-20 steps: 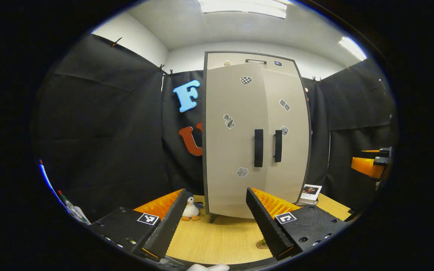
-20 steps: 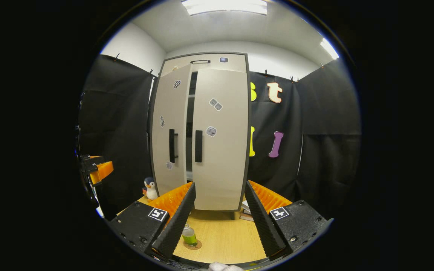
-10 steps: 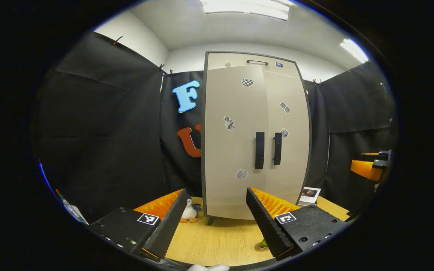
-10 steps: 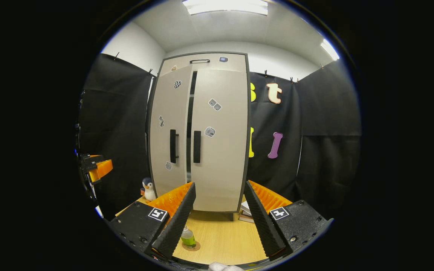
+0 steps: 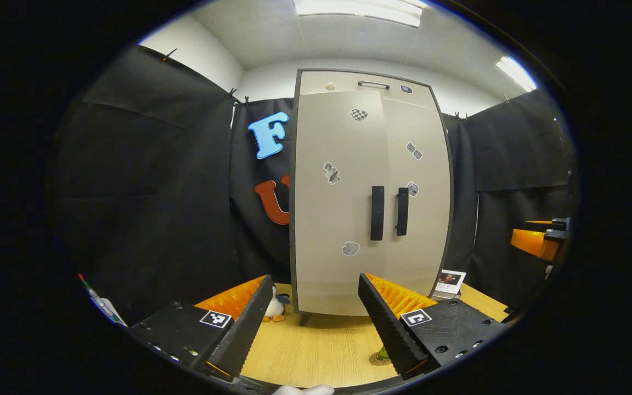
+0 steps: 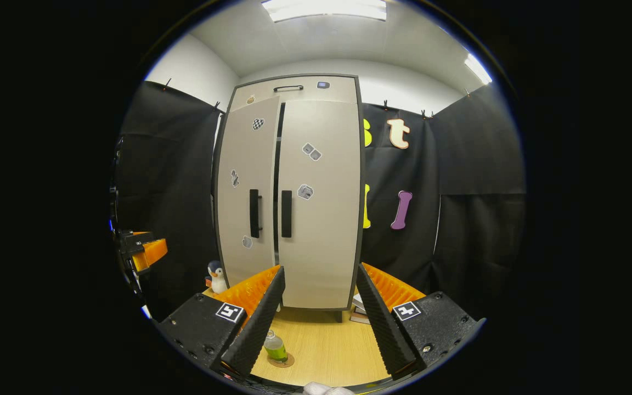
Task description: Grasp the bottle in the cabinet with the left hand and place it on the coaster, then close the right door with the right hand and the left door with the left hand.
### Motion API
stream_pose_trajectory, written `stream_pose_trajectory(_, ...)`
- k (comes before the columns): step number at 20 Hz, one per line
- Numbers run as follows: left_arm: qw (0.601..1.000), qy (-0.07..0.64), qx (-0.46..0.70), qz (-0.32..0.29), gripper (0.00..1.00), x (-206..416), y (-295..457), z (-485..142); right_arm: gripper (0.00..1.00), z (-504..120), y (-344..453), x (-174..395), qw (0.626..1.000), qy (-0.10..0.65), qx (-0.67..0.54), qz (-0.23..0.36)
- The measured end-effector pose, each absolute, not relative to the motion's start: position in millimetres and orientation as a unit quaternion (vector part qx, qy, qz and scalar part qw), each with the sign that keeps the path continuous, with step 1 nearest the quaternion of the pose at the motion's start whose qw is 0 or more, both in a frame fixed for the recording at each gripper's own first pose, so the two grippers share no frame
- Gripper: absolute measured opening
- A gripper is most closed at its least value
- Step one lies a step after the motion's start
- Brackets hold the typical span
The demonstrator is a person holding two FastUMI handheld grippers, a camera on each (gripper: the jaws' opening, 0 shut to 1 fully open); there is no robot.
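The tall beige cabinet (image 5: 371, 164) (image 6: 316, 181) stands at the back of the wooden table. Its right door (image 6: 319, 219) lies flush. The left door (image 6: 247, 181) is nearly flush, with a thin dark gap beside it in the right gripper view. The small bottle of green liquid (image 6: 275, 347) stands upright on the round coaster (image 6: 285, 360); the coaster (image 5: 376, 359) peeks out beside a finger in the left gripper view. My left gripper (image 5: 313, 323) is open and empty, back from the cabinet. My right gripper (image 6: 316, 315) is open and empty too, and its body (image 5: 535, 241) shows far right.
A toy penguin (image 6: 216, 276) (image 5: 275, 308) stands left of the cabinet's foot. A small picture card (image 5: 450, 282) and some books (image 6: 359, 308) lie right of it. The other gripper (image 6: 143, 249) hangs at the left edge. Black cloth walls close in on both sides.
The left door has swung inward from ajar to nearly flush, narrowing the dark gap. Both grippers stayed open and hardly moved.
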State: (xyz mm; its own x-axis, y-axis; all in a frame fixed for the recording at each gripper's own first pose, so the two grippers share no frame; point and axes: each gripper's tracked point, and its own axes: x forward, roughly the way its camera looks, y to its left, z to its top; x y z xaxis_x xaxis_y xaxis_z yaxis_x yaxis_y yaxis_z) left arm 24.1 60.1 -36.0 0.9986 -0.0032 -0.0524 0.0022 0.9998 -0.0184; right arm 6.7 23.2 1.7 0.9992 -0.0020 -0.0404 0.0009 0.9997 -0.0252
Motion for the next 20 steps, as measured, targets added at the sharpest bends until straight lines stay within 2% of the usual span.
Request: stream_pose_trajectory(20,1.0,0.026,-0.001,0.0,0.96,36.8,59.1,-35.2,0.81,-1.7,19.3,18.1,1.0,0.021,-0.009,-0.009)
